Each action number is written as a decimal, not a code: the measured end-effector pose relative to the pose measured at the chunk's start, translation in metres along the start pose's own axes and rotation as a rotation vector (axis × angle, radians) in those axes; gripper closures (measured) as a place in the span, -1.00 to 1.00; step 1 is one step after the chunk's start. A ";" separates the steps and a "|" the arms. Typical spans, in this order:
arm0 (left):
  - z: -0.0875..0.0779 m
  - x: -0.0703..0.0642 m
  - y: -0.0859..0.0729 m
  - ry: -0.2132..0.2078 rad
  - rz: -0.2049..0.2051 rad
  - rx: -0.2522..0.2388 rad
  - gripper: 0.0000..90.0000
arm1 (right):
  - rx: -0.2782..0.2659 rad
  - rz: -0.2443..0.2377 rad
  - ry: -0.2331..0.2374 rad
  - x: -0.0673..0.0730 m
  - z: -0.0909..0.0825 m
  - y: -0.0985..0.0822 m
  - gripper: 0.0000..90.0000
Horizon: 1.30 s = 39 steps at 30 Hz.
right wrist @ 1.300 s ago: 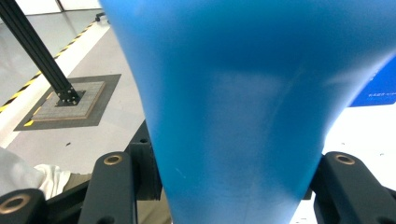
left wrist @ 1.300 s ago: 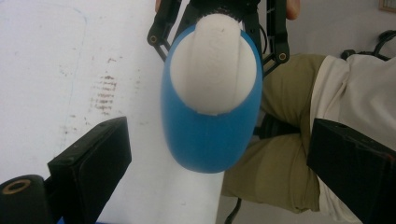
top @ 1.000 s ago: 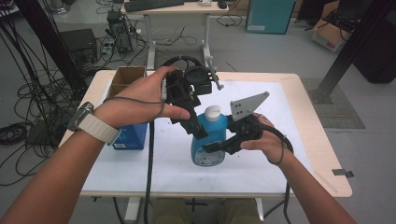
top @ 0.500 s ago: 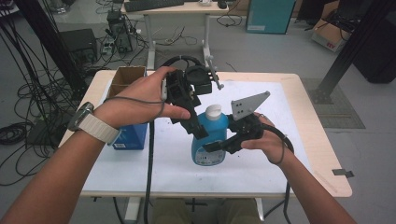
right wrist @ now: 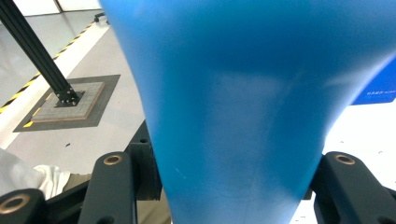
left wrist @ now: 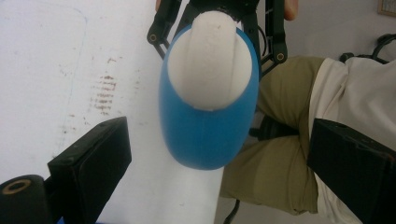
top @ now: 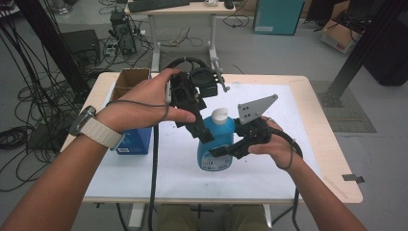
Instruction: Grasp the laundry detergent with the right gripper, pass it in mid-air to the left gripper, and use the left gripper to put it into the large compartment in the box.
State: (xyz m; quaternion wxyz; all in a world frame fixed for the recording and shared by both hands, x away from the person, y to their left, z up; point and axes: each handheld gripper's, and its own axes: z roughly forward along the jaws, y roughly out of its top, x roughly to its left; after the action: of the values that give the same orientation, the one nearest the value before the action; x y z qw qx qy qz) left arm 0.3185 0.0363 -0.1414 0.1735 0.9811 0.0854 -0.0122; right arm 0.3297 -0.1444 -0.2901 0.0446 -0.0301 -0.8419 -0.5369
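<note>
The blue bottle [top: 216, 144] is partly masked in the high view: the left gripper [top: 204, 134] covers its upper left shoulder, and the right gripper [top: 226, 150] crosses its lower body. The label print is too small to read. In the right gripper view the bottle [right wrist: 243, 107] shows as a plain blue wall, its top and base cut off.

The bottle stands upright on the white worktop [top: 288, 163], near the front centre. Its body is smooth blue plastic, oval in section, topped by a white flip cap [left wrist: 208, 60].

Right gripper: fingers [right wrist: 114, 186] clamped on the bottle's sides. Left gripper [left wrist: 215, 182]: fingers [left wrist: 93, 163] wide apart, clear of the bottle, poised above the cap.
</note>
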 end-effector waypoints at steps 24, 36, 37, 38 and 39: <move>-0.001 0.000 -0.001 0.003 -0.001 -0.004 -0.85 | 0.004 0.008 -0.005 -0.001 0.000 0.000 -0.02; -0.001 0.000 0.000 0.002 0.001 -0.001 -0.85 | 0.008 0.007 -0.006 -0.001 0.000 -0.001 -0.02; -0.001 0.000 0.000 0.003 0.002 -0.002 -0.85 | 0.007 0.007 -0.006 -0.001 0.000 -0.001 -0.02; -0.001 0.000 0.000 0.001 0.002 -0.001 -0.85 | 0.007 0.007 -0.006 -0.001 0.000 -0.001 -0.02; -0.001 0.000 0.000 0.001 0.002 -0.001 -0.84 | 0.007 0.007 -0.007 -0.001 0.000 -0.001 -0.02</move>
State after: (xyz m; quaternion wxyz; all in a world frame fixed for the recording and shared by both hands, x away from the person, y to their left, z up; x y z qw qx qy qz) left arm 0.3181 0.0364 -0.1406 0.1738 0.9811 0.0847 -0.0113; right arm 0.3307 -0.1445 -0.2911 0.0438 -0.0346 -0.8439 -0.5336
